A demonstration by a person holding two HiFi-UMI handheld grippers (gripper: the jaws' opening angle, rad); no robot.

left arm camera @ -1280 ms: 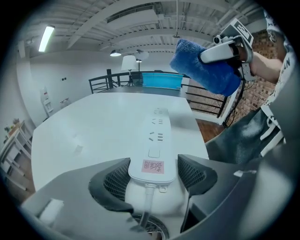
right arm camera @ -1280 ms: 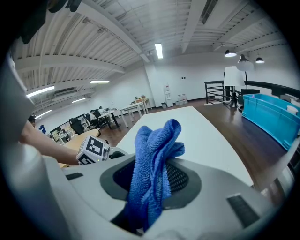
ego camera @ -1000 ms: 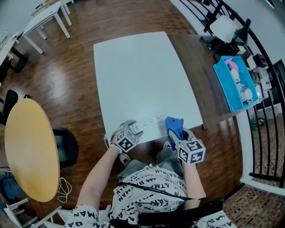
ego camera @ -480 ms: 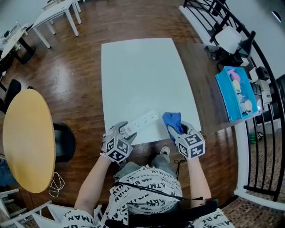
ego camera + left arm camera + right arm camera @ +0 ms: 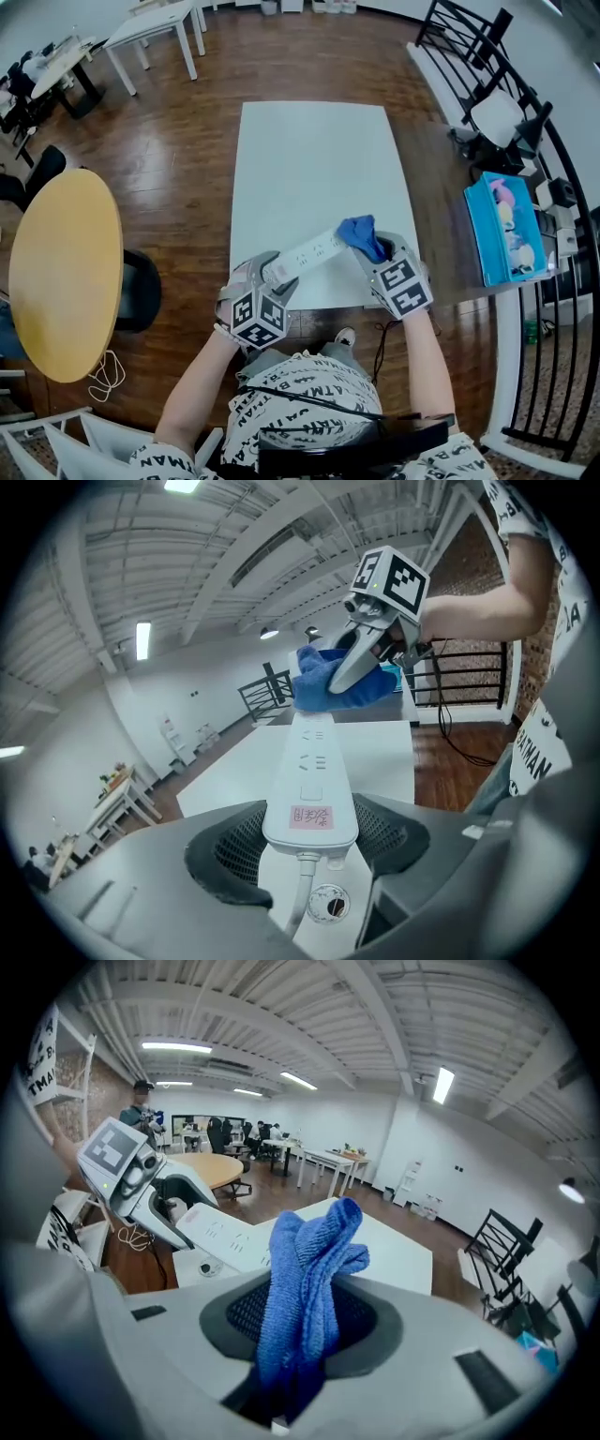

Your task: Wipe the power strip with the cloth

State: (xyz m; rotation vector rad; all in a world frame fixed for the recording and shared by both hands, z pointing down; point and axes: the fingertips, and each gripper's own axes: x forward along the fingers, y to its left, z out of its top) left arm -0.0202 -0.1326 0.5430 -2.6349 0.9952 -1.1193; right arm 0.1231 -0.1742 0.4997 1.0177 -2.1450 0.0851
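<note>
Evidently for wiping access, the left gripper (image 5: 271, 272) clamped the power strip (image 5: 314, 253) at lower centre, the right gripper (image 5: 377, 255) pinching the cloth (image 5: 359, 232).

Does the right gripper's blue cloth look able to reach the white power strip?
Likely yes: the left gripper holds the power strip up, its far end beside the right gripper and blue cloth.

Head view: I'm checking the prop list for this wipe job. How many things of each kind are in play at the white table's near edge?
power strip: 1
cloth: 1
tongs: 2, left tongs and right tongs
Total: 4
</note>
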